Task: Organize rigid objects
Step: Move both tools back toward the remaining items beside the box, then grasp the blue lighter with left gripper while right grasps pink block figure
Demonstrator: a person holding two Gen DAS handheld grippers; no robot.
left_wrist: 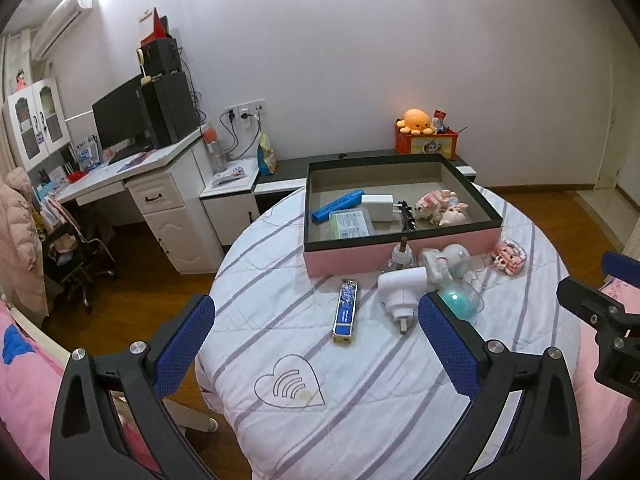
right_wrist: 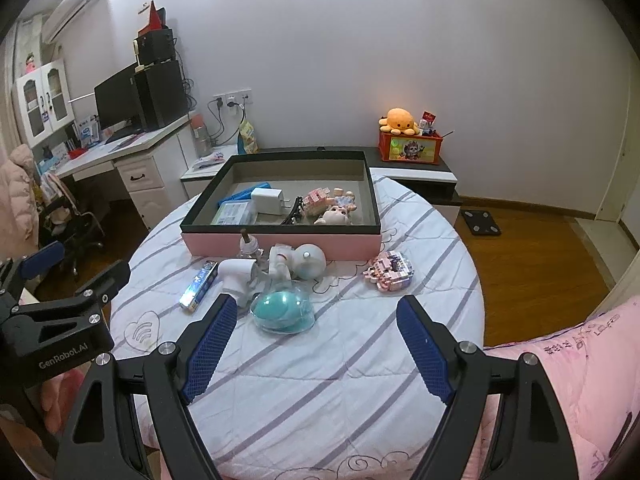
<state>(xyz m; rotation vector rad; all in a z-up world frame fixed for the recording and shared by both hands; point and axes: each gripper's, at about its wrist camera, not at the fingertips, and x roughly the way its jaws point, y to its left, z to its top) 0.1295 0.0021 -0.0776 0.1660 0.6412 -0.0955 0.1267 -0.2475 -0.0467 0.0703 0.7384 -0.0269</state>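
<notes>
A pink box with a dark rim [left_wrist: 400, 254] [right_wrist: 280, 242] stands on the round table and holds a blue bar, a white charger, a clear case, a hair clip and small dolls. In front of it lie a blue pin case [left_wrist: 346, 310] [right_wrist: 199, 283], a white plug adapter [left_wrist: 400, 290] [right_wrist: 236, 274], a white round toy [left_wrist: 450, 258] [right_wrist: 308, 261], a small bottle [left_wrist: 400, 256], a teal egg in a clear shell [left_wrist: 460, 300] [right_wrist: 282, 310] and a pink brick model [left_wrist: 509, 257] [right_wrist: 390, 270]. My left gripper [left_wrist: 316, 344] is open above the pin case side. My right gripper [right_wrist: 318, 340] is open, near the teal egg.
The table carries a white quilt with grey stripes [left_wrist: 360, 380]. A desk with a monitor [left_wrist: 120, 120] and an office chair [left_wrist: 80, 256] stand left. A low cabinet with an orange toy box [left_wrist: 426, 142] is behind the table. Pink bedding [right_wrist: 580, 360] lies right.
</notes>
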